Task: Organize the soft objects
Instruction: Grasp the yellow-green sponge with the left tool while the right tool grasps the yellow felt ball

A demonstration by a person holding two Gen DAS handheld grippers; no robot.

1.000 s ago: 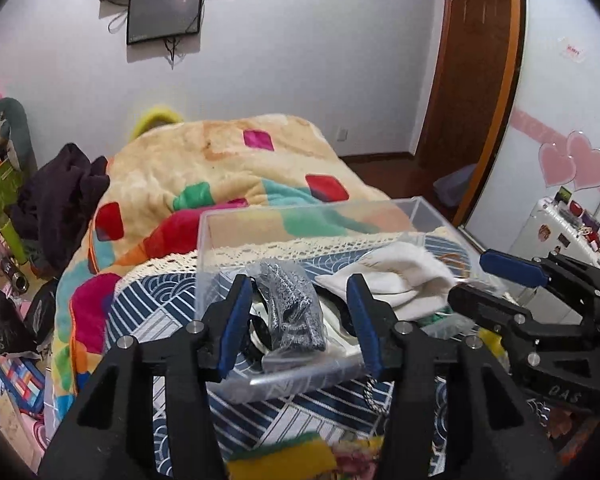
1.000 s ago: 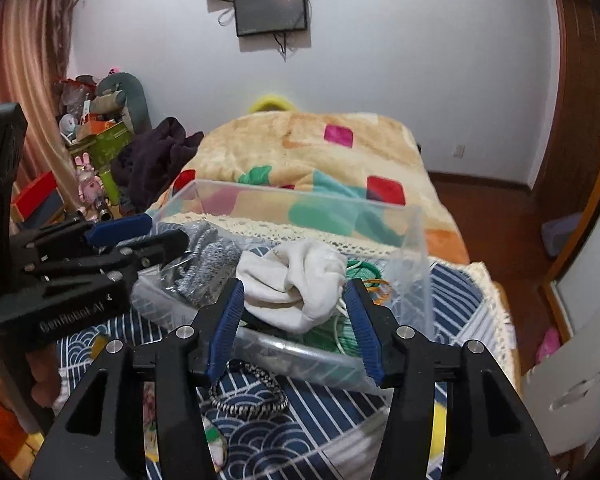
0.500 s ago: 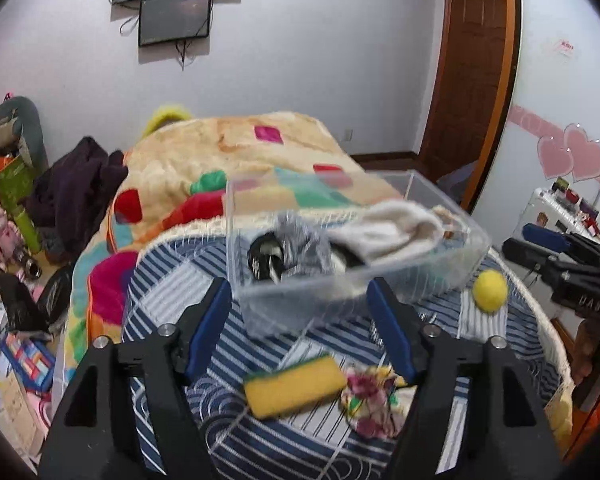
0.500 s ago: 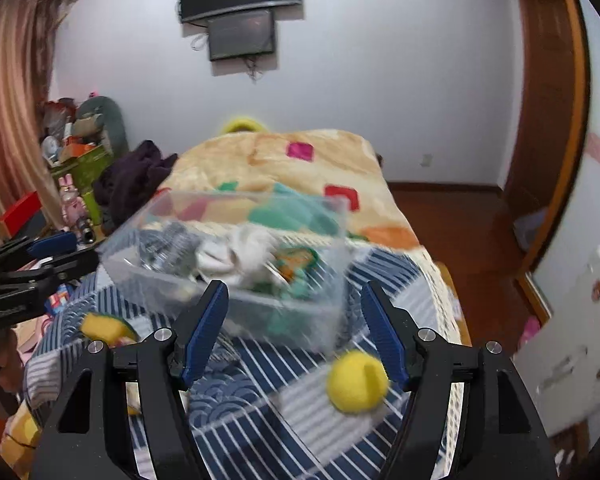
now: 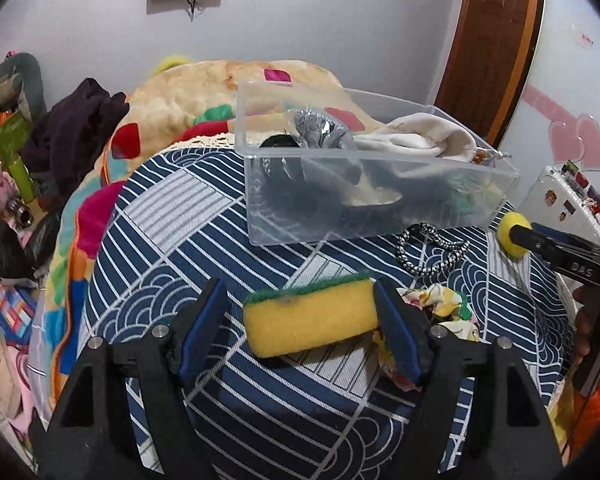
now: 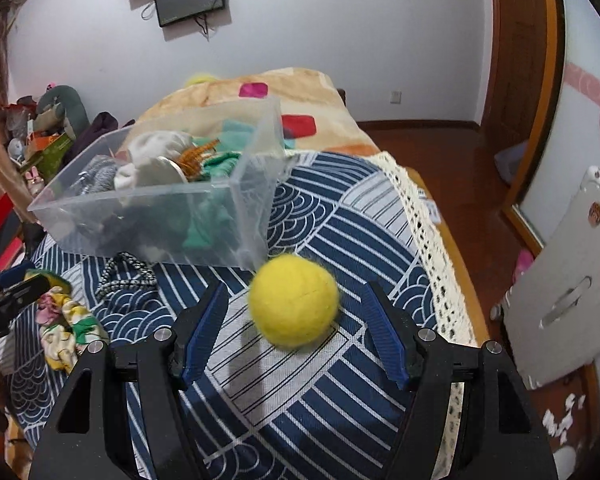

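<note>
A clear plastic bin (image 5: 380,216) (image 6: 156,216) holds a white cloth, grey fabric and green items. It stands on the blue patterned cloth (image 5: 228,240). My left gripper (image 5: 300,328) is open, its jaws on either side of a yellow sponge with a green top (image 5: 312,316); the right pad touches its end. My right gripper (image 6: 294,326) is open around a yellow felt ball (image 6: 294,304) without touching it. The ball also shows in the left wrist view (image 5: 510,232). A floral scrunchie (image 5: 444,308) (image 6: 66,328) and a black-and-white braided cord (image 5: 428,252) (image 6: 126,276) lie between them.
A colourful blanket (image 5: 204,96) covers the bed behind the bin. Dark clothes (image 5: 80,128) and toys pile at the left. A white case (image 6: 572,300) stands at the right by the wooden floor. The cloth's lace edge (image 6: 416,208) runs along the right.
Both grippers pulled back from the bin and dropped low. The left one now straddles the sponge and the right one straddles the ball. Both stayed open.
</note>
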